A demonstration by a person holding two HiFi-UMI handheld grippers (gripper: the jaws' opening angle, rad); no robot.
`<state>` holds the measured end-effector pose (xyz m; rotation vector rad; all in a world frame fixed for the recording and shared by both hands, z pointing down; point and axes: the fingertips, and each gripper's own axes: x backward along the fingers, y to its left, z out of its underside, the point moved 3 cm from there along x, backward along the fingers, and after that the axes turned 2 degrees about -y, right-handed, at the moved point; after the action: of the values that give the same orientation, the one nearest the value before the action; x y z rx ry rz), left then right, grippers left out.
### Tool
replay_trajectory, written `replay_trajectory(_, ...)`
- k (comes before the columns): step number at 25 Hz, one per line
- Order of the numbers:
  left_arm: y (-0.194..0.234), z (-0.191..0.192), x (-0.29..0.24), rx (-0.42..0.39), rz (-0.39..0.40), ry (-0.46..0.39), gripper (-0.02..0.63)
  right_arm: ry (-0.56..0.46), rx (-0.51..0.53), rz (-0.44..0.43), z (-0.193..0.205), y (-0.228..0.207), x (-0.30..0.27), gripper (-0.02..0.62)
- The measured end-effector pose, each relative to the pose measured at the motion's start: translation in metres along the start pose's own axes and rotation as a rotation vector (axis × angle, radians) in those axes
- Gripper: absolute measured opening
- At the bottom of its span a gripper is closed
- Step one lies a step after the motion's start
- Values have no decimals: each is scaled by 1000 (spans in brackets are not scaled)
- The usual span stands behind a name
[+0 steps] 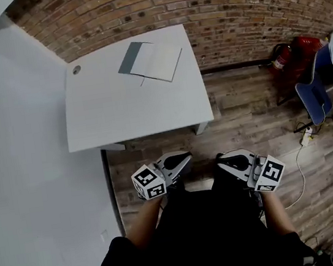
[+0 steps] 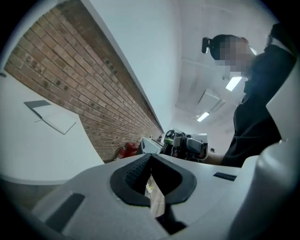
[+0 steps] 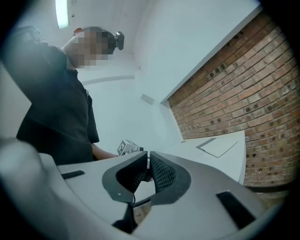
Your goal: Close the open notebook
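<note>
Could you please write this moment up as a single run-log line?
notebook: open, on white table | left gripper: shut, empty | right gripper: shut, empty | contact: none

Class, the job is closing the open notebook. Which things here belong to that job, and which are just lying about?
Belong to the job:
notebook, lying open on the white table
left gripper, shut and empty
right gripper, shut and empty

Just lying about:
red fire extinguisher by the brick wall
blue chair
</note>
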<state>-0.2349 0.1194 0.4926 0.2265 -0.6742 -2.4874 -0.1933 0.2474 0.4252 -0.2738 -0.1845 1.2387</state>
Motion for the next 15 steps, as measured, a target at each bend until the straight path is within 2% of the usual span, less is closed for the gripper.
replay_trajectory(2,9,-5,-32,42,-46,-16,15,-17,3,-69,-16,-28,15,8)
replay_trajectory(5,0,-21,-82,-2,-76,-7,15,-39,3,-159,-41,-60,44,9)
replay_trajectory(8,0,-48,-116,23,-105,-90,17,-24,18,-216,-62,-98,62,9)
replay_trajectory(11,12,-63,-126,31,-187,-138,16,-19,13,-259,-74,-139,64,9)
replay_trajectory(15,39,-79,-111,8,-300,-173,17,-37,12,-287,-85,-180,41,11)
